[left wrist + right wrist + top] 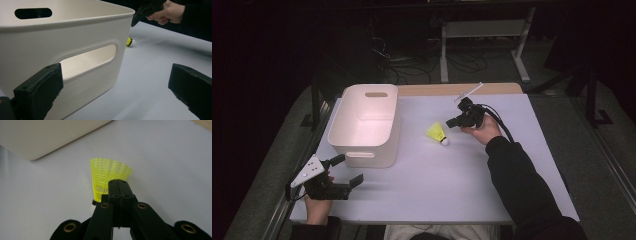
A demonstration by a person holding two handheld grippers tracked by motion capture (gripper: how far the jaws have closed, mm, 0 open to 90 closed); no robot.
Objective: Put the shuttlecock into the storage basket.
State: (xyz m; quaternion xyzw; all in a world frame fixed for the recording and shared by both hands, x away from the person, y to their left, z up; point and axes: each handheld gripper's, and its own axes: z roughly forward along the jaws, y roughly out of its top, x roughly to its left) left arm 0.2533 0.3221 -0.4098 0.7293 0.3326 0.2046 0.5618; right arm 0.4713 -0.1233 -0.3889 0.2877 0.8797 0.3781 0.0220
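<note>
**Shuttlecock loose on counter, bin alongside**

Shuttlecock (438, 133) lies on its side mid-counter (452, 185), just right of the white bin (364, 125), probably its destination. Near: left gripper (343, 173), fingers spread, parked at the bin's front wall, likely to steady it. Farther: right gripper (457, 121), fingers pressed together and empty, aimed at the skirt.

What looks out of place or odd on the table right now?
Nothing much. The shuttlecock lies on its side on the table, undamaged, and the bin stands upright and empty.
</note>
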